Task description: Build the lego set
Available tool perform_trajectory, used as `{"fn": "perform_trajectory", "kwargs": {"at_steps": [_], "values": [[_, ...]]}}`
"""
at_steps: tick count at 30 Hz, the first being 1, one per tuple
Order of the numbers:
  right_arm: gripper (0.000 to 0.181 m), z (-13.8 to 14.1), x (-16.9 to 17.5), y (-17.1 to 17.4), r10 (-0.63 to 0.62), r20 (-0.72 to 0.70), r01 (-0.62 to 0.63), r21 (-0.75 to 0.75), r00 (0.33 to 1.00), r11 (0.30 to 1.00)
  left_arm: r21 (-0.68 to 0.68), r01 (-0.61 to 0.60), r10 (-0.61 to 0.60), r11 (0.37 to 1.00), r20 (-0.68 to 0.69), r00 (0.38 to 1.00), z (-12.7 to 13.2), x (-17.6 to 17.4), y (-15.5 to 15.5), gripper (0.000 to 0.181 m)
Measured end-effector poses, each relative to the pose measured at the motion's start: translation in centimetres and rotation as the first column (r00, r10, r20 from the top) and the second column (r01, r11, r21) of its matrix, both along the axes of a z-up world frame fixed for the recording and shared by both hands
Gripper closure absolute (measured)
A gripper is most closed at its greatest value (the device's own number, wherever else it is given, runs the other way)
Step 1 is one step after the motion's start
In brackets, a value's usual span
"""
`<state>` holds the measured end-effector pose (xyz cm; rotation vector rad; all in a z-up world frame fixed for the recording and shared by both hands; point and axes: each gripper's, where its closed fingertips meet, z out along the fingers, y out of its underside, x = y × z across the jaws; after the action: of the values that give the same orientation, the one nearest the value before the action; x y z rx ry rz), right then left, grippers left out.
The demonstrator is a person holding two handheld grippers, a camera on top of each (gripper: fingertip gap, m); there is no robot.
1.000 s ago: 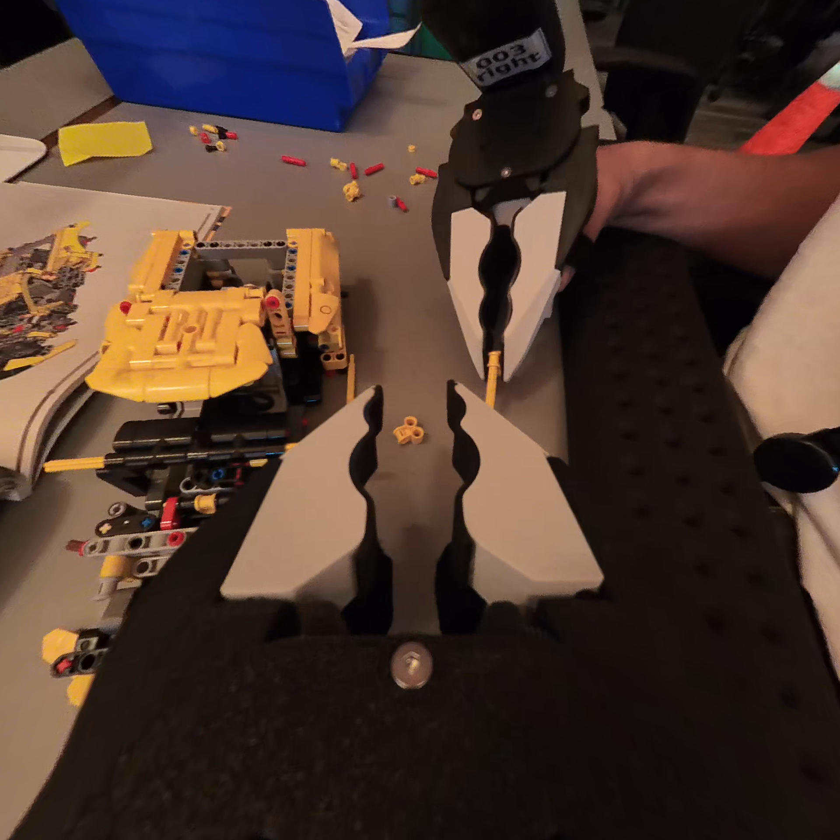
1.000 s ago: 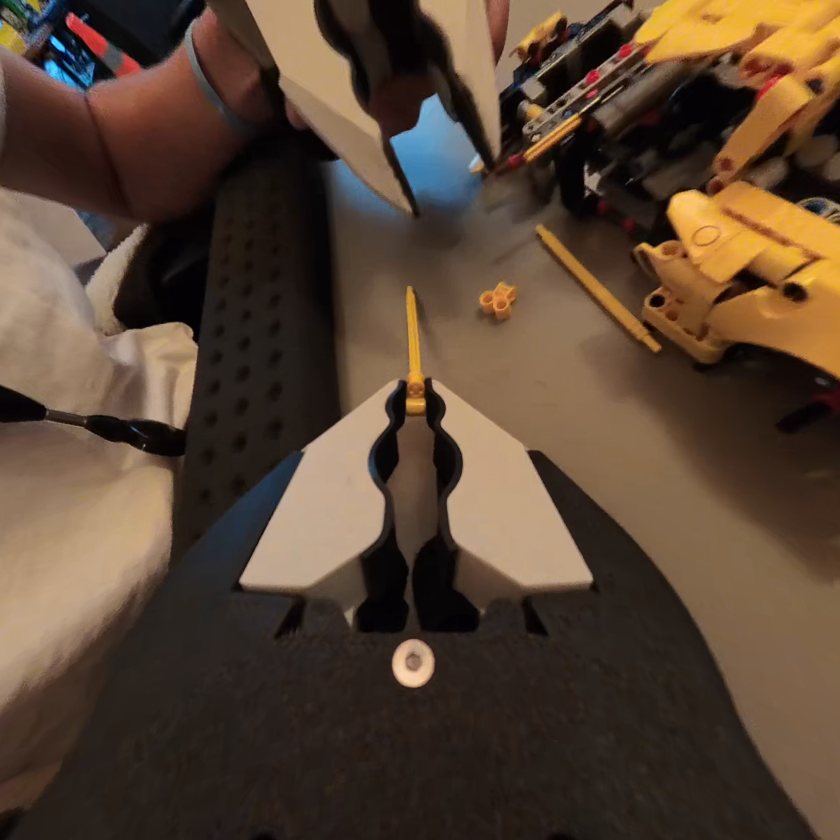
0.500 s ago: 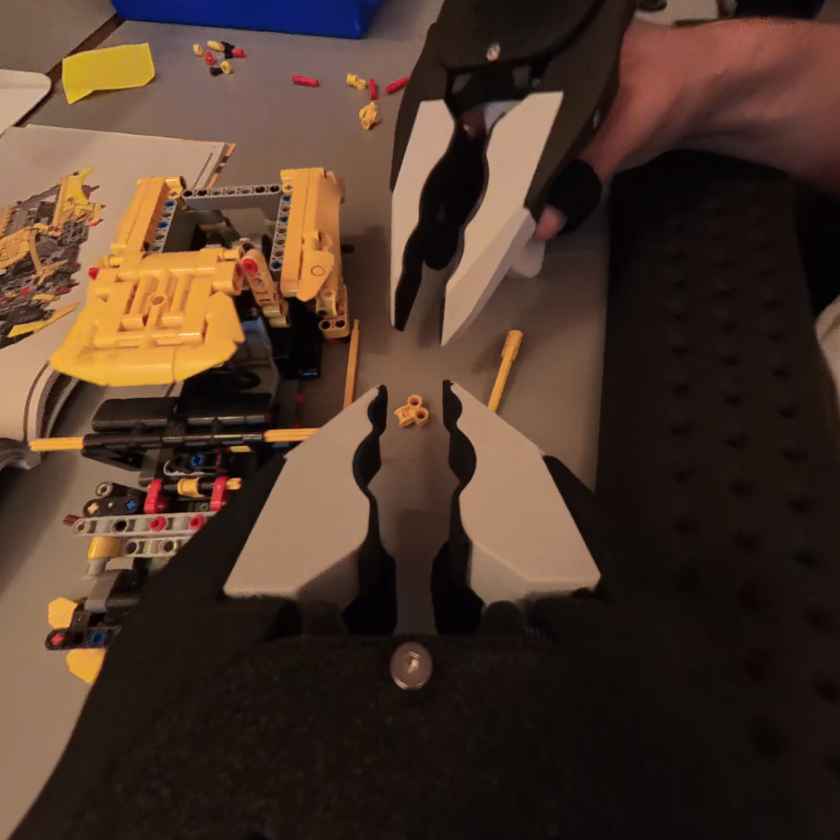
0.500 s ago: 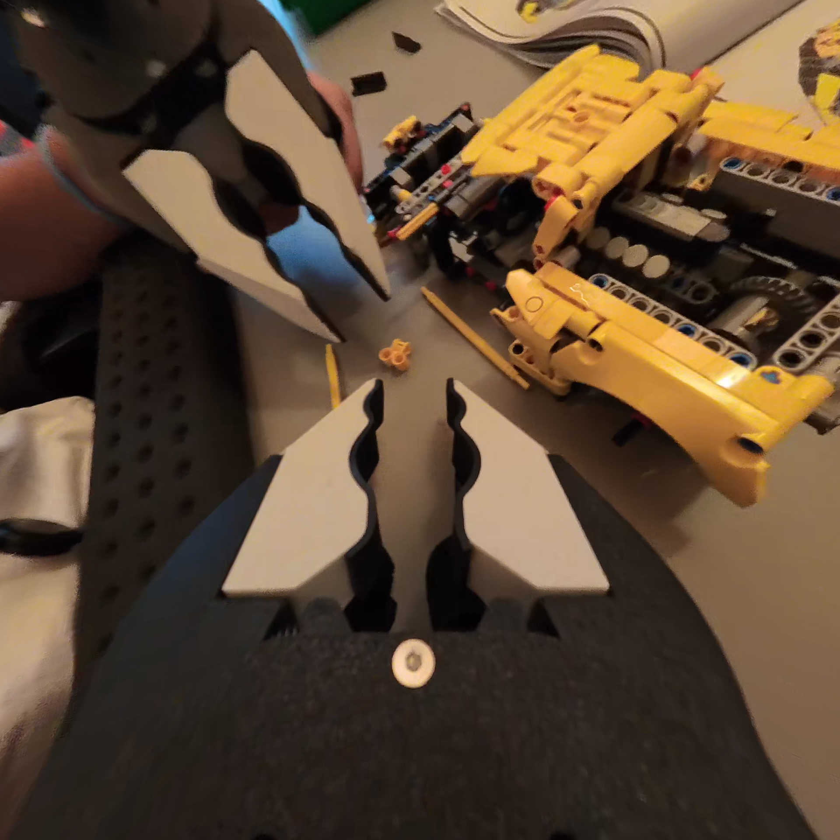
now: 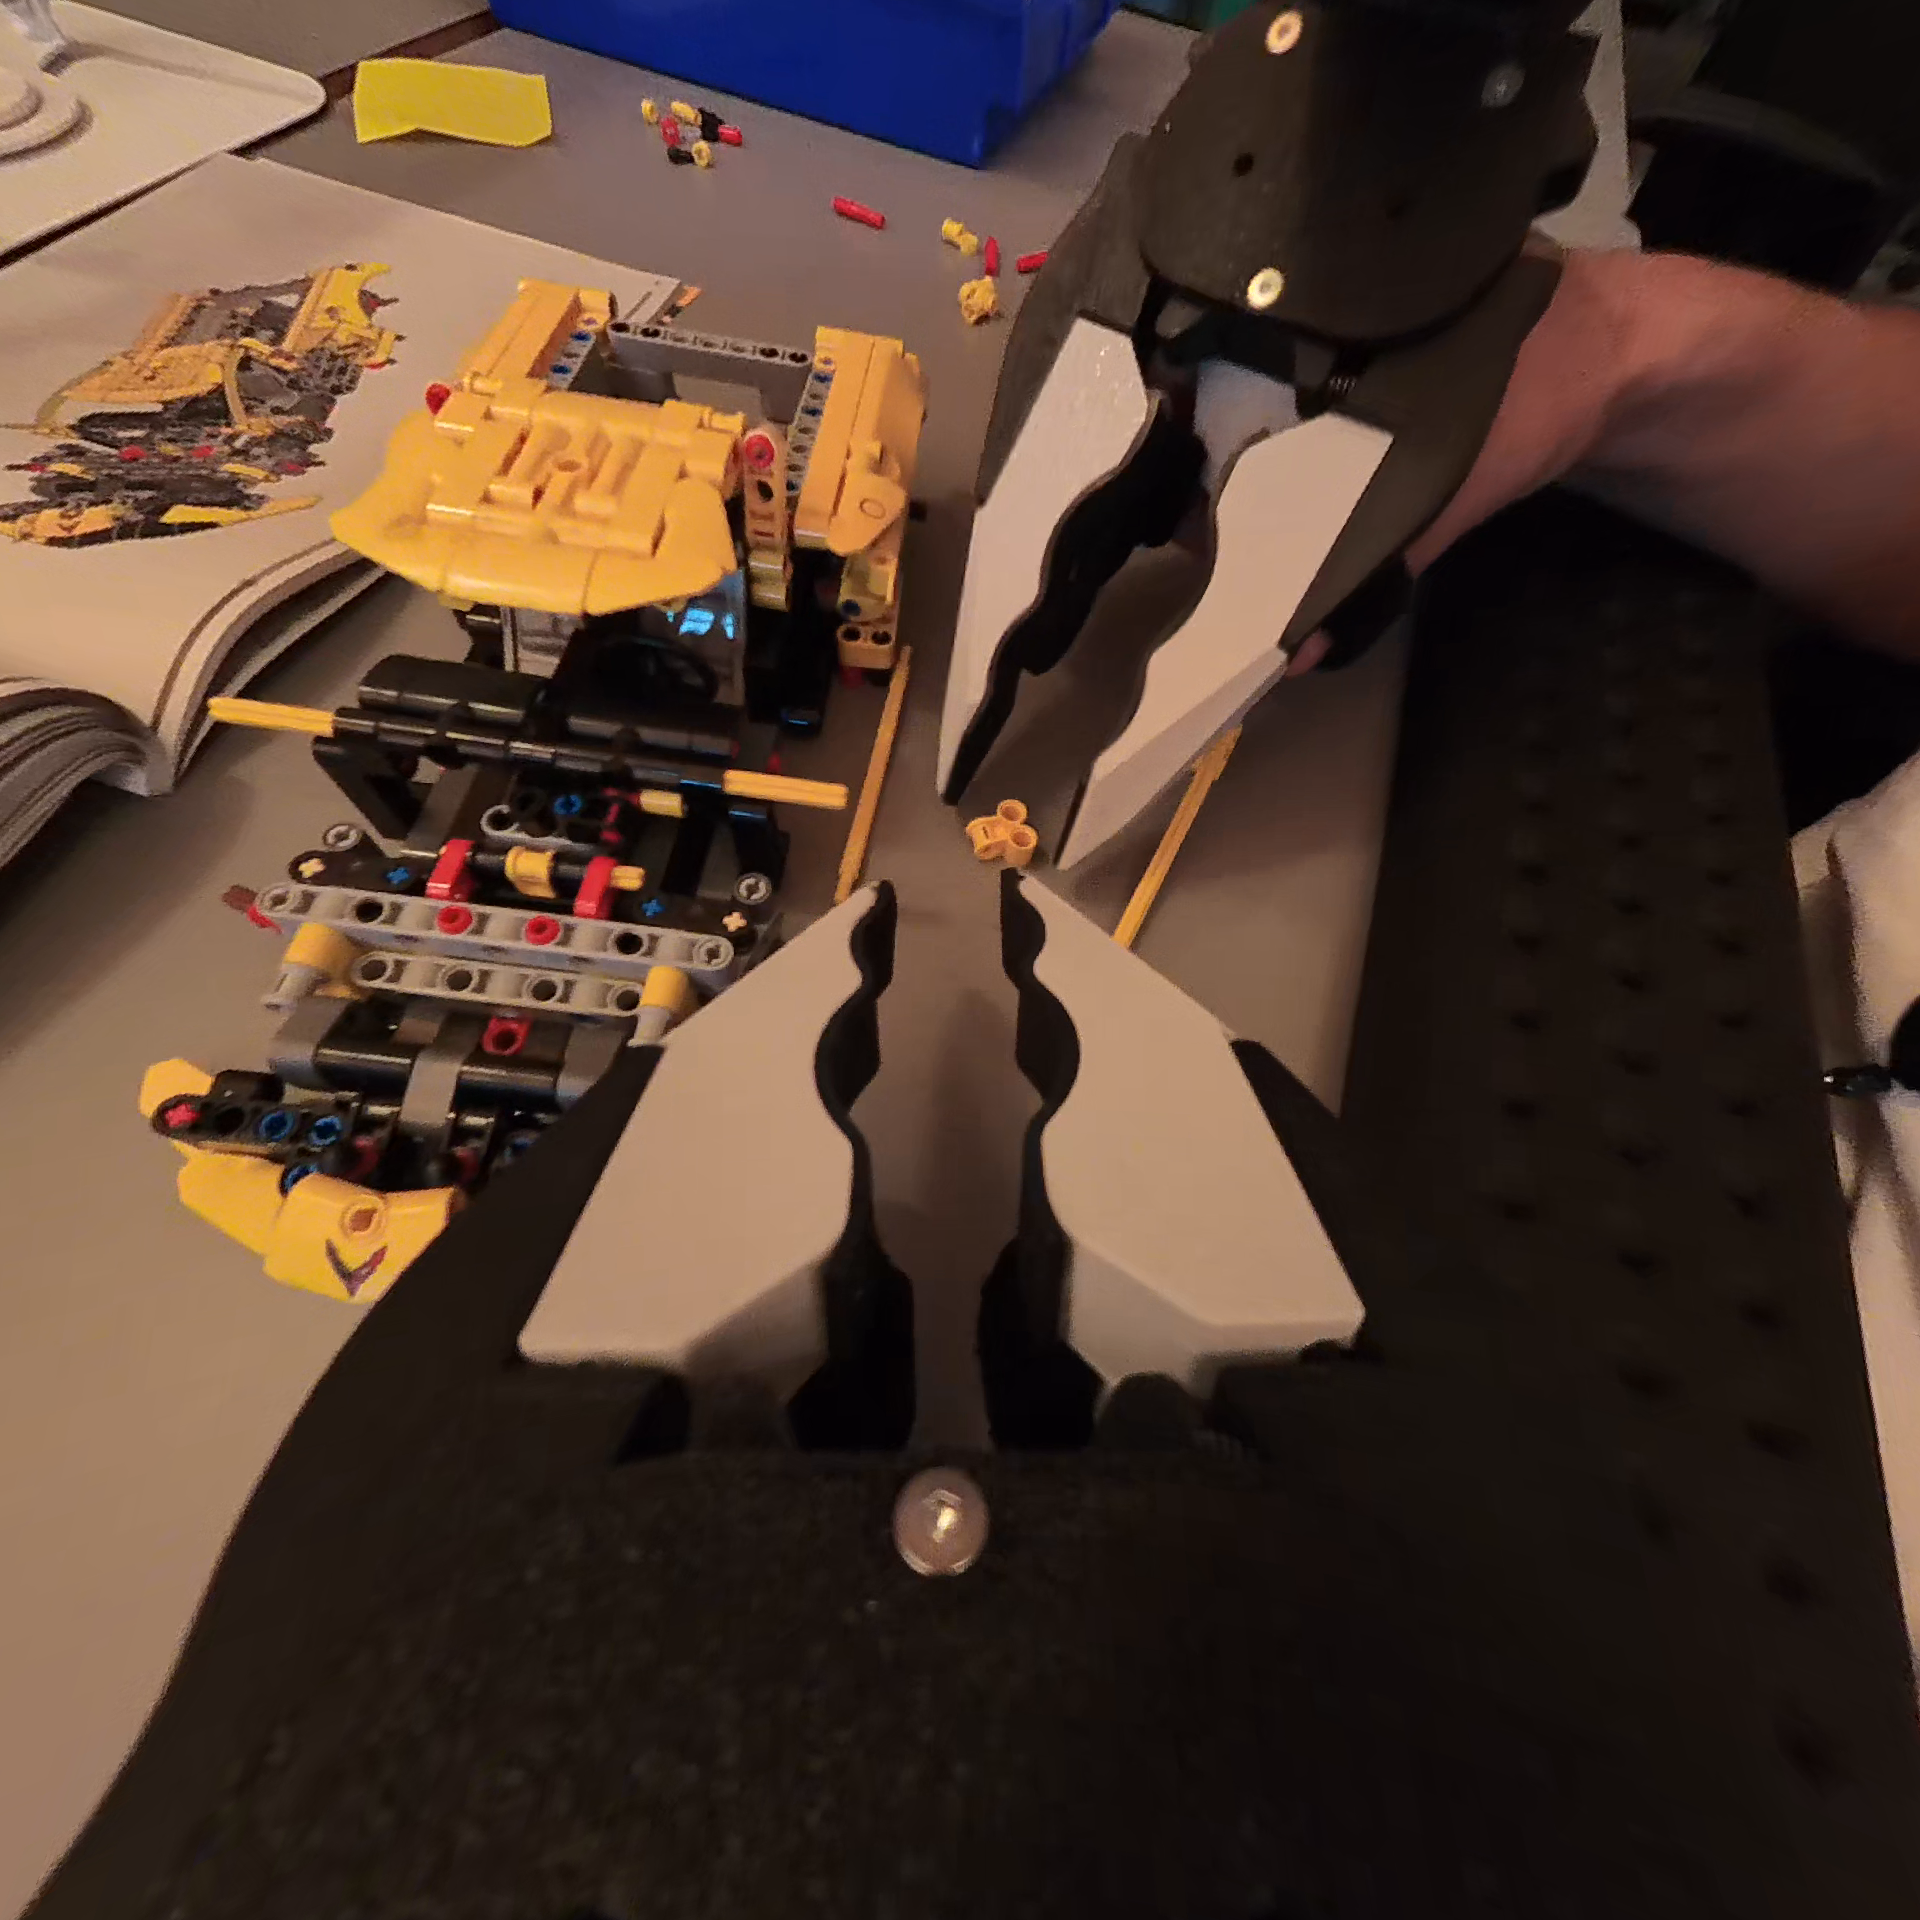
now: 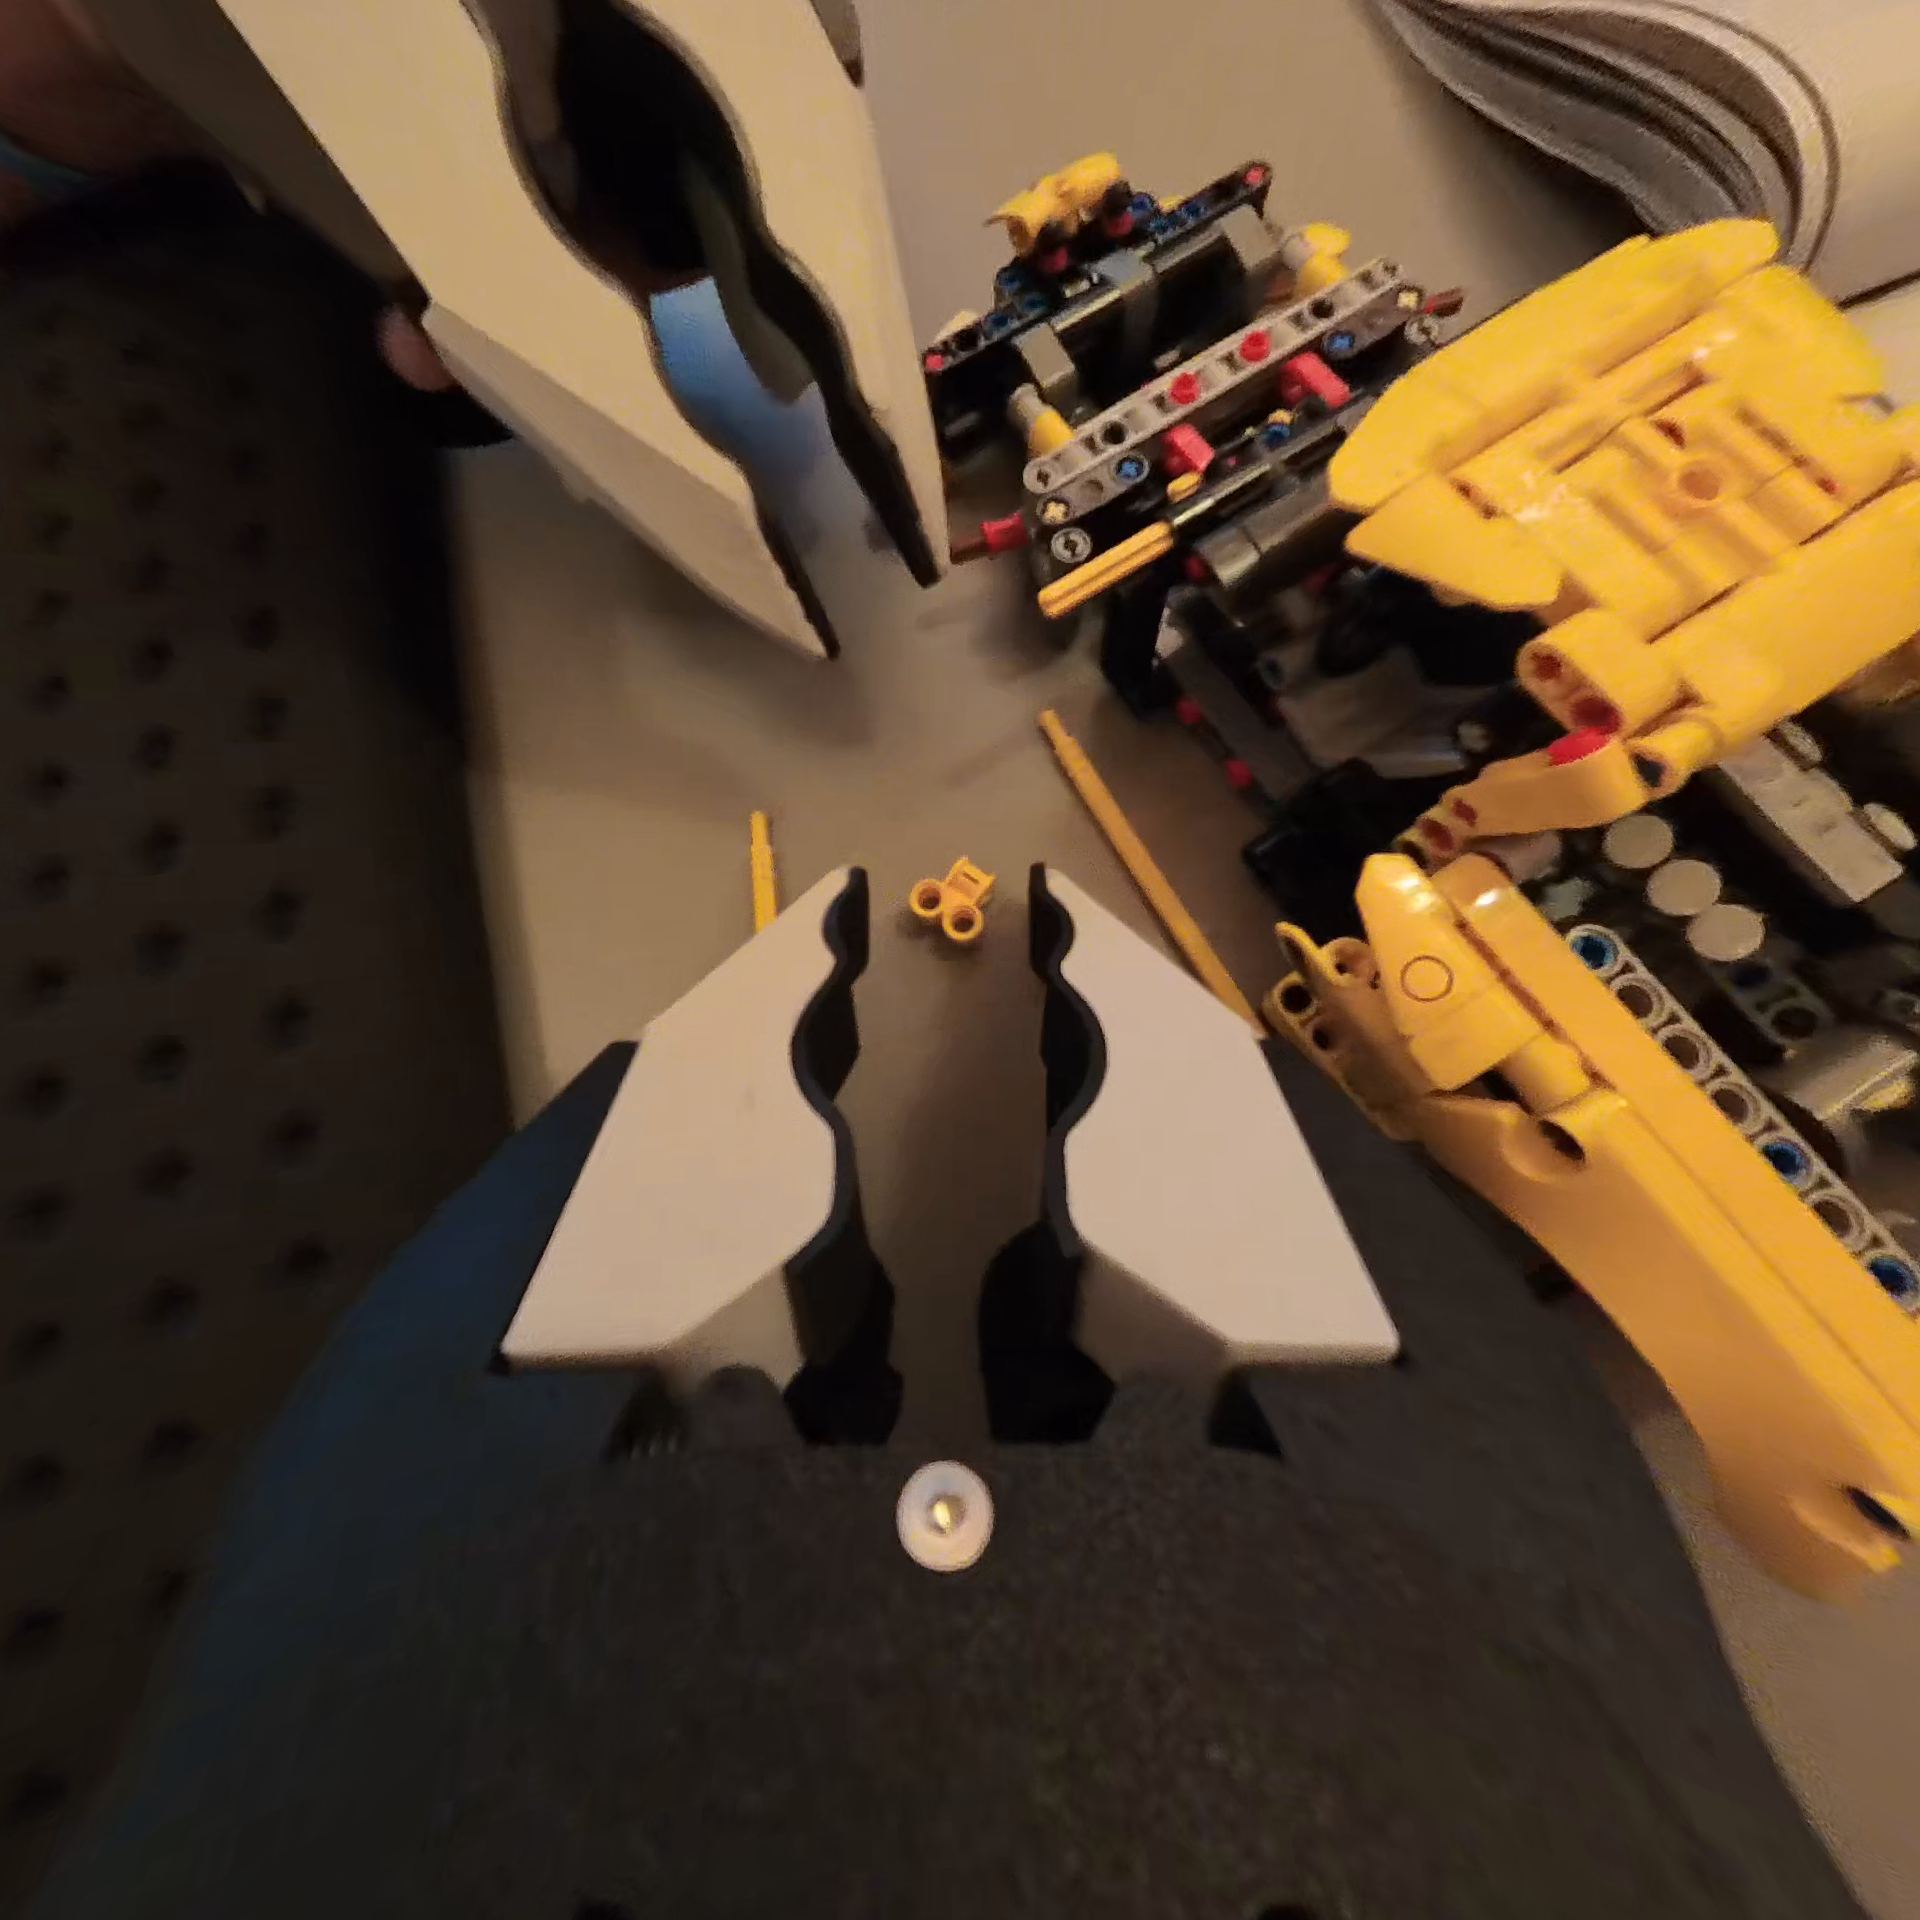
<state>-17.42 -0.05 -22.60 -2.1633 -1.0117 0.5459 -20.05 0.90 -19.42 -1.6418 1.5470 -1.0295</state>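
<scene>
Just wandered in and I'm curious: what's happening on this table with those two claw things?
A person holds a two-finger gripper in each hand and is building a yellow Lego vehicle. Both the left gripper and the right gripper are open and empty, closing in from opposite sides on a small yellow connector piece lying on the grey table. Two thin yellow axles lie loose beside it.

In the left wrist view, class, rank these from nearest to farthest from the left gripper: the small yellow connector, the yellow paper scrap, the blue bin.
Measured from the left gripper:
1. Small yellow connector, on the table just ahead of the fingertips.
2. Yellow paper scrap, far off to the left.
3. Blue bin, at the table's far edge.
</scene>
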Motion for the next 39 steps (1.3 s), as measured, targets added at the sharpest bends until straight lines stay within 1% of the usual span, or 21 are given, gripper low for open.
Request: {"fn": "perform_trajectory", "kwargs": {"at_steps": [3, 5, 8, 11, 14, 16, 17, 20, 21, 22, 23, 25, 26, 28, 31, 33, 35, 37, 39], "values": [[0.156, -0.3, -0.4, -0.1, -0.015, 0.008, 0.015, -0.018, 1.0, 1.0, 0.024, 0.008, -0.008, 1.0, 0.003, 1.0, 0.0, 0.3, -0.3, 0.162], [0.173, -0.4, -0.7, -0.6, -0.001, 0.005, 0.001, -0.037, 1.0, 0.999, 0.037, 0.017, -0.017, 0.999, -0.005, 1.0, -0.1, 0.5, -0.6, 0.163], [0.174, -0.1, 0.0, -0.6, -0.028, 0.037, 0.027, 0.026, 0.999, 0.999, 0.023, 0.021, -0.02, 1.0, -0.015, 1.0, -0.2, 0.9, -1.1, 0.163], [0.174, 0.6, 0.9, -0.7, -0.056, 0.046, 0.053, 0.063, 0.997, 0.997, -0.02, -0.003, 0.003, 1.0, 0.0, 1.0, 0.2, 1.5, -1.2, 0.163], [0.174, 2.3, 1.5, -0.6, -0.093, -0.034, 0.096, 0.089, 0.995, 0.991, -0.091, -0.001, 0.004, 0.996, 0.024, 1.0, 0.7, 2.0, -1.6, 0.163], [0.174, 2.8, 1.9, -0.7, -0.104, -0.092, 0.11, 0.066, 0.99, 0.992, -0.088, 0.004, -0.002, 0.996, 0.02, 1.0, 0.6, 2.2, -1.7, 0.163], [0.174, 3.6, 1.9, -0.7, -0.11, -0.152, 0.122, 0.069, 0.982, 0.99, -0.082, 0.008, -0.006, 0.997, 0.018, 1.0, 0.6, 2.3, -1.9, 0.163], [0.174, 6.4, 1.6, -0.7, -0.122, -0.366, 0.149, 0.047, 0.923, 0.988, -0.074, 0.026, -0.023, 0.997, 0.045, 0.999, 1.1, 2.9, -2.8, 0.162], [0.174, 6.9, 1.5, -0.5, -0.141, -0.42, 0.166, 0.023, 0.897, 0.986, -0.066, 0.019, -0.015, 0.998, 0.057, 0.998, 1.3, 3.1, -3.0, 0.162], [0.174, 6.7, 1.6, -0.3, -0.166, -0.429, 0.182, -0.003, 0.888, 0.983, -0.057, -0.001, 0.005, 0.998, 0.058, 0.998, 1.3, 3.3, -3.1, 0.162], [0.174, 5.8, 1.6, -0.1, -0.19, -0.39, 0.198, -0.02, 0.901, 0.98, -0.036, -0.038, 0.04, 0.999, 0.037, 0.999, 0.9, 3.3, -2.7, 0.162], [0.174, 2.9, 2.0, 0.2, -0.231, -0.217, 0.226, -0.048, 0.948, 0.973, 0.051, -0.113, 0.114, 0.992, -0.021, 0.993, -0.2, 2.6, -1.4, 0.162], [0.174, 1.9, 1.6, 0.1, -0.223, -0.154, 0.216, -0.065, 0.963, 0.974, 0.089, -0.123, 0.127, 0.988, -0.038, 0.991, -0.6, 2.2, -1.1, 0.163], [0.174, 0.9, 0.4, 0.1, -0.218, -0.108, 0.206, -0.105, 0.97, 0.973, 0.126, -0.143, 0.149, 0.982, -0.036, 0.988, -0.5, 1.4, -0.6, 0.164], [0.174, -0.4, -1.7, 0.2, -0.199, -0.071, 0.186, -0.155, 0.977, 0.97, 0.134, -0.162, 0.165, 0.978, -0.014, 0.986, 0.0, 0.3, -0.2, 0.165], [0.173, -0.3, -2.8, 0.4, -0.187, -0.079, 0.174, -0.151, 0.979, 0.973, 0.138, -0.164, 0.169, 0.977, -0.02, 0.985, -0.2, -0.6, 0.1, 0.165], [0.163, 0.4, -3.0, 0.4, -0.154, -0.083, 0.142, -0.132, 0.985, 0.981, 0.139, -0.169, 0.172, 0.976, -0.007, 0.985, -0.2, -1.1, 0.4, 0.165], [0.162, 1.6, -1.9, 1.2, -0.119, -0.076, 0.116, -0.047, 0.99, 0.992, 0.113, -0.151, 0.149, 0.982, 0.026, 0.988, 0.1, -1.3, 0.1, 0.166], [0.159, 1.9, -0.3, 2.4, -0.091, 0.015, 0.09, 0.07, 0.996, 0.993, 0.081, -0.137, 0.134, 0.987, 0.042, 0.99, 0.3, -1.2, -0.1, 0.166]]}}
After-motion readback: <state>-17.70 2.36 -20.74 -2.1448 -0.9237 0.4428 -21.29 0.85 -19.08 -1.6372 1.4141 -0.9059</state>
